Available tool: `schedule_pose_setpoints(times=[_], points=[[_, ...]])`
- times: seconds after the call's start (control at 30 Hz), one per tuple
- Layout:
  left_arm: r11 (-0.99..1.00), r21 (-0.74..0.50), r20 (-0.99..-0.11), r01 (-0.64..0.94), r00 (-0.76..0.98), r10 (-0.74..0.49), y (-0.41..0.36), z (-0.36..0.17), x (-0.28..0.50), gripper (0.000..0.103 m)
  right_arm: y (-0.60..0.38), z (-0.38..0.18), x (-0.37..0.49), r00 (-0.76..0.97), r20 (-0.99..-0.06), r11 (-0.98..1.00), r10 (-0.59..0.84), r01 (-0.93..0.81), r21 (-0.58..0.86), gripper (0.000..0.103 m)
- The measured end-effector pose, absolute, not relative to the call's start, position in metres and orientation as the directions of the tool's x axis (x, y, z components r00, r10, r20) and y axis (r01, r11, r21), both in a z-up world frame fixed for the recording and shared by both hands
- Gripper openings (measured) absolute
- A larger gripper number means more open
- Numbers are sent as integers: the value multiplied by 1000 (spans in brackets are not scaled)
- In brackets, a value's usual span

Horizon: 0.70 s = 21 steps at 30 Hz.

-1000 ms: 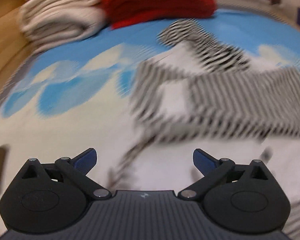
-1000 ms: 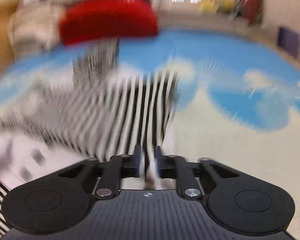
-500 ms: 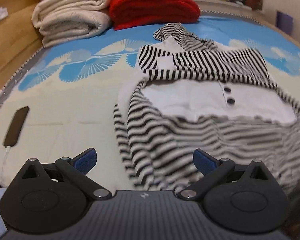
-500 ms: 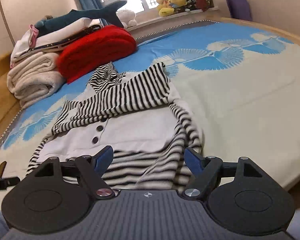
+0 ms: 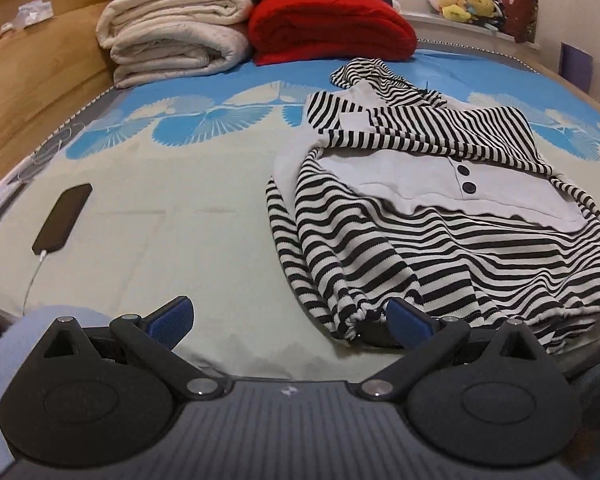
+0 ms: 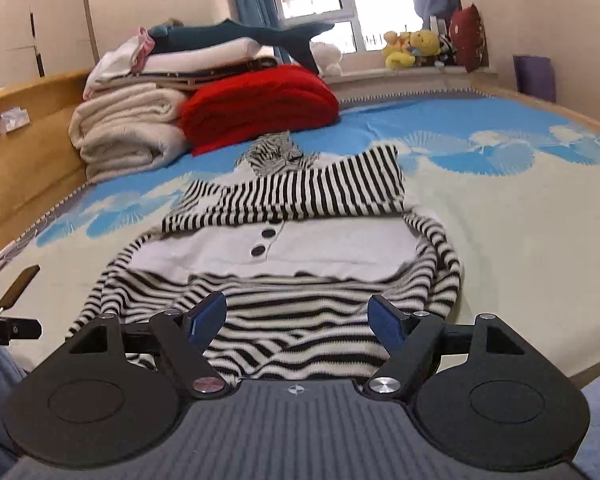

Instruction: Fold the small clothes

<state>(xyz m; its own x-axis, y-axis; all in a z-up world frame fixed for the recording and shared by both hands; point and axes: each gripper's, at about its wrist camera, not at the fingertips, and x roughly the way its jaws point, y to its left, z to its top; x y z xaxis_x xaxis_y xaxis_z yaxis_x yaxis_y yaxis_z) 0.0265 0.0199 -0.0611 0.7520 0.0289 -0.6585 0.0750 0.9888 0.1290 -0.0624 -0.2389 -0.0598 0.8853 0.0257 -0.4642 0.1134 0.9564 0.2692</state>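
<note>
Both grippers have drawn back from the striped top [image 5: 440, 216], left gripper [image 5: 290, 320] and right gripper [image 6: 300, 318] gaping empty, while it lies lengthwise on the bed [image 5: 172, 240], hem near, hood far.

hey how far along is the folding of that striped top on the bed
Partly done. The striped top lies on the bed with both sleeves folded across the chest, above the two buttons. Nothing is in hand: the left gripper and right gripper both have open jaws, empty, near the hem. Left to do: probably folding the bottom up toward the collar, since the body lies at full length.
</note>
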Motion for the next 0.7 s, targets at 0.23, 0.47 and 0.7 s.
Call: schedule_pose_setpoints(times=[0.23,0.47,0.7], points=[[982,160,-657,97,753,32,14,-65,28,103,-248,-62,-67,883,-470,942,14,146,302,79],[982,160,-671,98,741,35,10,-68,36,103,-258,-66,-64,878,-478,930,15,163,329,79],[982,162,-680,102,732,36,5,-71,43,103,-260,-67,-61,877,-481,930,25,155,333,79]])
